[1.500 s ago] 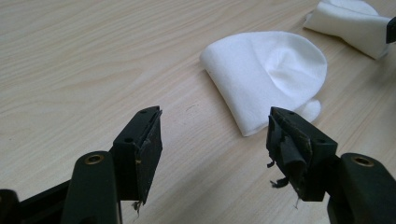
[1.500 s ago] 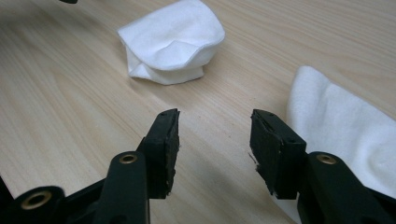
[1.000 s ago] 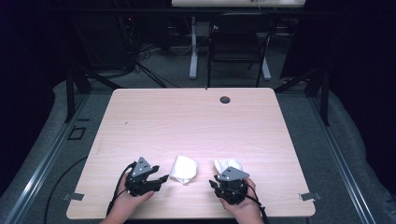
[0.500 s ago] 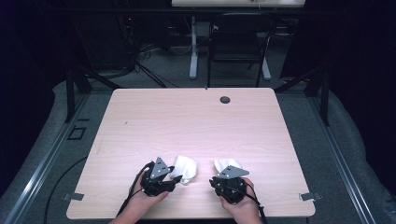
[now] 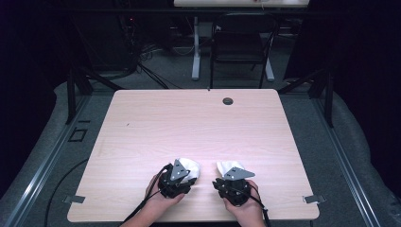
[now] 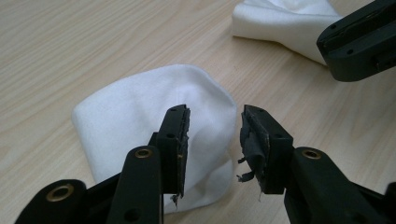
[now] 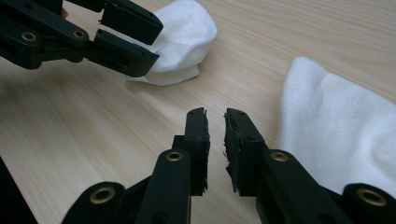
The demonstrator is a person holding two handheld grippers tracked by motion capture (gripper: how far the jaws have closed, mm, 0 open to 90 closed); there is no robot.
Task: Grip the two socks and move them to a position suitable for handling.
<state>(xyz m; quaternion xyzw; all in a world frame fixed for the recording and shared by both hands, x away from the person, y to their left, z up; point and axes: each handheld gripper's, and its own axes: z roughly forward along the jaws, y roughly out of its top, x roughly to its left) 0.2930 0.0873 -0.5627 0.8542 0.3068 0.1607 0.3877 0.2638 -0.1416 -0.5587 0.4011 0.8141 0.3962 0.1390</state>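
left gripper: (image 6: pixel 212 140) jaws partly spread with a clear gap, have just been closing; pads over the near white cloth, nothing pinched between them yet.
left gripper, high view: (image 5: pixel 176 177) at the table's near edge, about 7 o'clock from the table centre, hand behind it.
right gripper: (image 7: pixel 215 135) jaws nearly together, narrow slit left, bare wood between the pads, gripping nothing.
right gripper, high view: (image 5: pixel 232 182) near edge, about 5 o'clock from centre, well apart from the left one.
left cloth: (image 6: pixel 135 116) small white folded piece, flat on the wood, right under the left jaws, poking out at 1 o'clock of that gripper in the high view (image 5: pixel 191 166).
right cloth: (image 7: pixel 336 126) second white piece, lies at 3 o'clock of the right jaws, just beside them, not touched by pads.
table: (image 5: pixel 189 123) light wood top, dark round grommet (image 5: pixel 228 100) at its 12 o'clock edge.
background: black chair (image 5: pixel 239 42) past the far edge.
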